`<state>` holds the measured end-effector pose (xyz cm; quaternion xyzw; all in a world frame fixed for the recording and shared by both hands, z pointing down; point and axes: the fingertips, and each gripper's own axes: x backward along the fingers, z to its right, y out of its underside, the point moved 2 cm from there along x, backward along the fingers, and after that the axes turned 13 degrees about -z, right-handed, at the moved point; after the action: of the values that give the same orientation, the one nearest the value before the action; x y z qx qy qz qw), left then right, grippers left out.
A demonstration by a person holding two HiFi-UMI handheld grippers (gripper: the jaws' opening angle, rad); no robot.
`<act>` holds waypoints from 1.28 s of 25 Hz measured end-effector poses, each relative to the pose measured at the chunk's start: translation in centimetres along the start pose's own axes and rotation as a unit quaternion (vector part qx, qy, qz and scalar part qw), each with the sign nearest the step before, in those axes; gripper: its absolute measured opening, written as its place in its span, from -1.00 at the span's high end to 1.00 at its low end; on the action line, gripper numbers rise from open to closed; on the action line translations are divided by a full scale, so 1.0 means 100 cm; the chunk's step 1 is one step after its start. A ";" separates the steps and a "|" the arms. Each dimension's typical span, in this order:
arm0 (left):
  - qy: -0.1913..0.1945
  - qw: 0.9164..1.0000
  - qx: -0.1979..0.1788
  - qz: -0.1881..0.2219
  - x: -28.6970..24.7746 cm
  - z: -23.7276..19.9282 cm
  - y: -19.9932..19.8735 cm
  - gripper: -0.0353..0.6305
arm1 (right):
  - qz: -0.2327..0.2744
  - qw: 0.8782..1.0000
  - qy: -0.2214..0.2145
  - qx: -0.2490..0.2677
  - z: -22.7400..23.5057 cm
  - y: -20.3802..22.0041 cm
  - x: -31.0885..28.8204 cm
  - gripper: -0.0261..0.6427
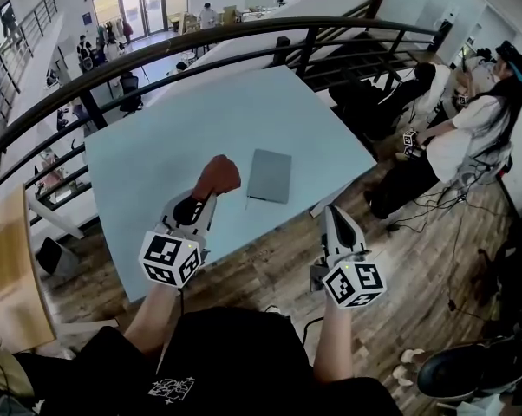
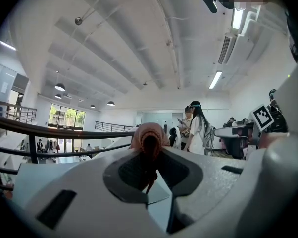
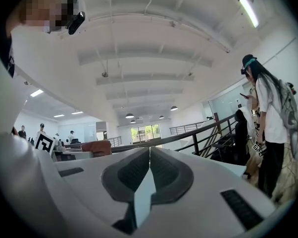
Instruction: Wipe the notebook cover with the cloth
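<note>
Standing over the pale blue rectangular table (image 1: pixel 157 146), a person holds a white two-jaw gripper in each hand. The left gripper (image 1: pixel 205 201) has its jaws clamped on a bunched reddish-brown cloth (image 1: pixel 218 177), which bulges out past the fingertips; the left gripper view shows the same wad (image 2: pixel 148 134) pinched between the dark pads (image 2: pixel 131 170). Just to the right of that cloth, apart from it, the thin grey rectangular notebook (image 1: pixel 270 176) lies flat and closed on the table, its cover plain, with a corner of it (image 2: pixel 158 192) showing below the left jaws. The right gripper (image 1: pixel 334 211) sits nearer the person, behind and to the right of the notebook, at the table's near edge; its jaws (image 3: pixel 149 150) are pressed together with nothing between them. From the right gripper's side the cloth (image 3: pixel 96 147) shows off to its left. The only markings are the black-and-white square markers on the left cube (image 1: pixel 170 259) and the right cube (image 1: pixel 355 283), and a small white print (image 1: pixel 171 387) on the person's black shirt, too small to read. Beyond the table curves a dark metal railing (image 1: pixel 200 38).
</note>
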<state>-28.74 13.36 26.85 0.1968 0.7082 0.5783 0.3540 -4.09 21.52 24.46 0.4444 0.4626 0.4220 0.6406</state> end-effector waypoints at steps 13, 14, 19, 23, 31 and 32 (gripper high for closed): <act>0.017 0.999 0.020 -0.018 -0.007 -0.026 0.031 0.69 | -0.031 0.999 0.007 -0.018 -0.012 0.026 -0.022 0.90; 0.017 0.999 0.022 -0.019 -0.011 -0.027 0.032 0.69 | -0.034 0.999 0.006 -0.018 -0.010 0.027 -0.026 0.90; 0.013 0.999 0.027 -0.025 -0.037 -0.031 0.036 0.69 | -0.047 0.999 -0.004 -0.017 0.007 0.032 -0.049 0.90; 0.009 0.999 0.030 -0.025 -0.060 -0.032 0.034 0.69 | -0.052 0.998 -0.021 -0.017 0.027 0.028 -0.079 0.90; -0.023 0.998 0.025 -0.052 -0.125 -0.024 0.022 0.69 | -0.080 0.992 -0.094 0.005 0.062 0.006 -0.158 0.90; -0.028 0.998 0.026 -0.054 -0.133 -0.023 0.020 0.69 | -0.082 0.991 -0.101 0.005 0.067 0.003 -0.166 0.90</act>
<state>-21.75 3.21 32.61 0.1837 0.7226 0.5338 0.3990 -1.21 4.59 29.58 0.4491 0.4322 0.3185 0.7142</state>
